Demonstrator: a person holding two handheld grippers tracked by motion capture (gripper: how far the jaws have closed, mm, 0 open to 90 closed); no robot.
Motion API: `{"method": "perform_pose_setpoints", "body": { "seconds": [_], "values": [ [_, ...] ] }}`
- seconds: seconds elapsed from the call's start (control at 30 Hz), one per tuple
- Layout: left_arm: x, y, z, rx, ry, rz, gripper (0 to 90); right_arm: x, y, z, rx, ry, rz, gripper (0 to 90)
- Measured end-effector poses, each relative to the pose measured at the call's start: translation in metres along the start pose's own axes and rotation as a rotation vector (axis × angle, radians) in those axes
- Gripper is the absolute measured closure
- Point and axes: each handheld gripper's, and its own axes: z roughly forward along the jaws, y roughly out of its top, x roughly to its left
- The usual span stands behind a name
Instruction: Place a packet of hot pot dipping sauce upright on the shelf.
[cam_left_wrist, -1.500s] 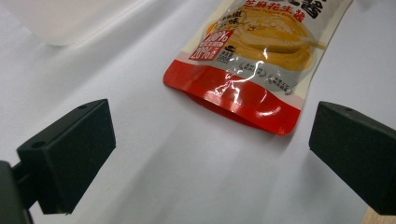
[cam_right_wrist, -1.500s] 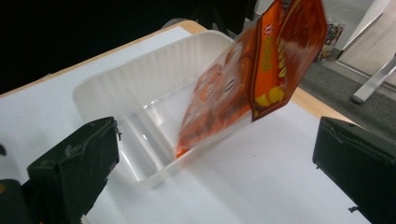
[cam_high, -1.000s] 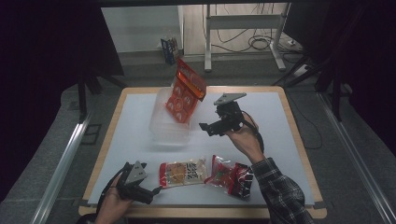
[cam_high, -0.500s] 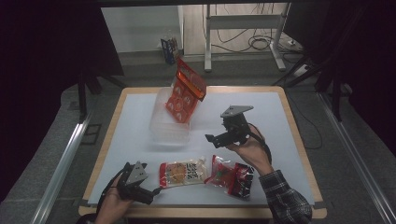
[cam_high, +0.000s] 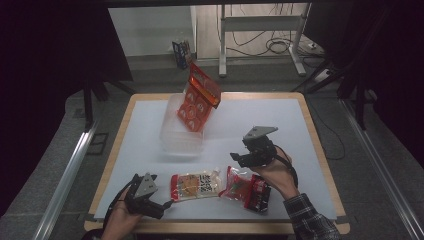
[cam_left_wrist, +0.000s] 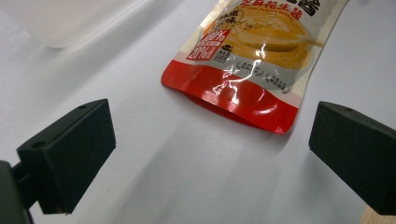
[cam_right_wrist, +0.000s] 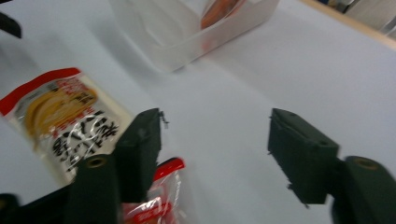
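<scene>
The right gripper (cam_high: 239, 159) hangs just above the red snack packet (cam_high: 246, 188) at the table's (cam_high: 320, 165) near edge, jaws parted with nothing between them and just closing in; the left gripper (cam_high: 162, 205) rests spread beside the peanut packet (cam_high: 196, 185); the clear bin (cam_high: 172, 135) already holds an orange packet (cam_high: 199, 100); the blurred red packet seems flat, so pinch its raised edge.

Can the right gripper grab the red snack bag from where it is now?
Probably yes. The right gripper hovers just above the red snack bag, its jaws apart with nothing between them after closing partway. Nothing lies over the bag; the yellow packet sits beside it, seemingly just touching one edge.
</scene>
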Motion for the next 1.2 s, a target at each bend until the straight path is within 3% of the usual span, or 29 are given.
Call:
{"method": "perform_pose_setpoints", "body": {
  "seconds": [0.23, 0.6, 1.07, 1.2],
  "values": [
    [0.000, 0.000, 0.000, 0.000, 0.001, 0.001, 0.5, 0.008, -0.018, -0.007, 0.020, 0.063, 0.006, 61.2],
    [-0.001, 0.000, 0.001, 0.000, 0.002, 0.002, 0.4, 0.022, -0.050, -0.024, 0.040, 0.100, -0.011, 86.8],
    [-0.002, 0.001, 0.001, 0.004, 0.004, 0.009, 0.5, 0.046, -0.079, -0.030, 0.097, 0.126, -0.025, 88.5],
    [-0.002, 0.001, 0.001, 0.005, 0.004, 0.012, 0.4, 0.053, -0.089, -0.029, 0.136, 0.130, -0.036, 88.5]
  ]
}}
